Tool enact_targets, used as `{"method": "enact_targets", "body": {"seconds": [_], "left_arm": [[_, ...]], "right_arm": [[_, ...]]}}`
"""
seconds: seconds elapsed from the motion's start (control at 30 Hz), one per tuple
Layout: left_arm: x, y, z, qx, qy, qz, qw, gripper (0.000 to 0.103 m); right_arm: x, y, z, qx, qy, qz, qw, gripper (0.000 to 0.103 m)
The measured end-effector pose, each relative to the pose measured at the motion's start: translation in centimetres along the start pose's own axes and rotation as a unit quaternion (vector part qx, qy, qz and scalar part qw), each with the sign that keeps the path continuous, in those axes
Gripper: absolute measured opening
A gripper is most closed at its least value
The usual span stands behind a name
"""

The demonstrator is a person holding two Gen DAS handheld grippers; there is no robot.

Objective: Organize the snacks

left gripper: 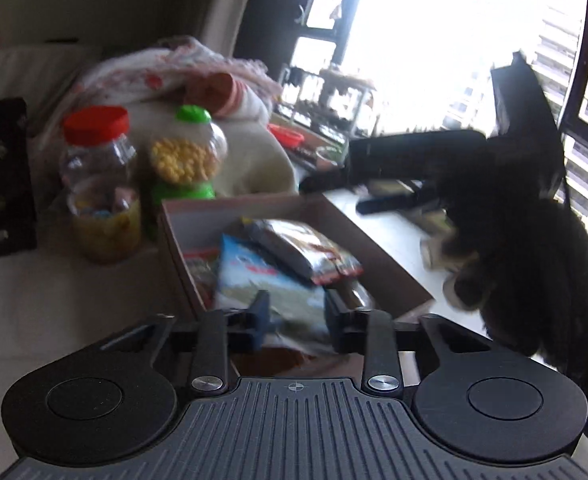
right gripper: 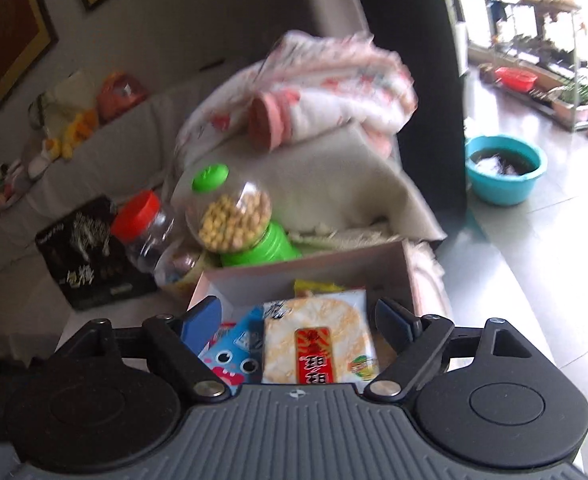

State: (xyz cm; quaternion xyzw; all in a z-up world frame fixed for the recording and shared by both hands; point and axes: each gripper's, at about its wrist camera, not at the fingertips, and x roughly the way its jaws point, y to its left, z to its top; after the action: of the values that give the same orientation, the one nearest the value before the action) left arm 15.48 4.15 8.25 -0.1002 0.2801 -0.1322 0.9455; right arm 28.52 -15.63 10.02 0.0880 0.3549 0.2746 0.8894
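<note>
A brown cardboard box point(left gripper: 378, 256) holds several snack packets, among them a blue-and-white packet point(left gripper: 261, 280) and a dark red one point(left gripper: 306, 252). My left gripper point(left gripper: 296, 312) hovers open over the box's near end, empty. In the right wrist view the same box point(right gripper: 314, 268) shows a rice-cracker packet point(right gripper: 318, 344) and a blue cartoon packet point(right gripper: 229, 356). My right gripper point(right gripper: 300, 320) is open above them, touching nothing. The right gripper also shows dark at the right of the left wrist view point(left gripper: 414, 172).
A red-lidded jar point(left gripper: 101, 184) and a green-capped globe jar of yellow balls point(left gripper: 185, 152) stand beside the box, left of it. A black tin point(right gripper: 89, 252) lies further left. A folded blanket point(right gripper: 334, 88) lies on a cushion behind. A teal basin point(right gripper: 504, 168) sits on the floor.
</note>
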Motion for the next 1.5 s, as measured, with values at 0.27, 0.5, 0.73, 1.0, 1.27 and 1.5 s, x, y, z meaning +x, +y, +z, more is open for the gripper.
{"method": "enact_targets", "body": {"seconds": [0.27,0.5,0.73,1.0,1.27,1.5], "left_arm": [[5.2,1.0,0.6,-0.032,0.017,0.003,0.9993,0.028],[-0.9,-0.6,-1.2,-0.019,-0.023,0.018,0.9994,0.028],[-7.7,-1.5,-10.0,-0.035,-0.010,0.097,0.9947,0.028],[-6.3,-2.5,-14.4,-0.010,0.026,0.138,0.9900,0.029],[-5.2,-3.2,-14.4,0.009,0.009,0.146,0.9892,0.032],[-5.2,-2.9,-14.6,0.003,0.000,0.140,0.9901,0.032]], "right_arm": [[-4.5,1.4,-2.4,-0.037,-0.033,-0.037,0.998,0.085],[-7.8,1.8,-8.2,-0.042,-0.060,-0.064,0.995,0.085],[-8.2,4.5,-16.9,-0.055,-0.042,-0.057,0.996,0.086],[-6.9,4.8,-23.4,-0.062,-0.011,-0.104,0.993,0.086],[-6.6,5.2,-24.4,-0.095,-0.030,-0.138,0.985,0.089],[-6.5,4.7,-24.2,-0.077,-0.034,-0.150,0.985,0.092]]}}
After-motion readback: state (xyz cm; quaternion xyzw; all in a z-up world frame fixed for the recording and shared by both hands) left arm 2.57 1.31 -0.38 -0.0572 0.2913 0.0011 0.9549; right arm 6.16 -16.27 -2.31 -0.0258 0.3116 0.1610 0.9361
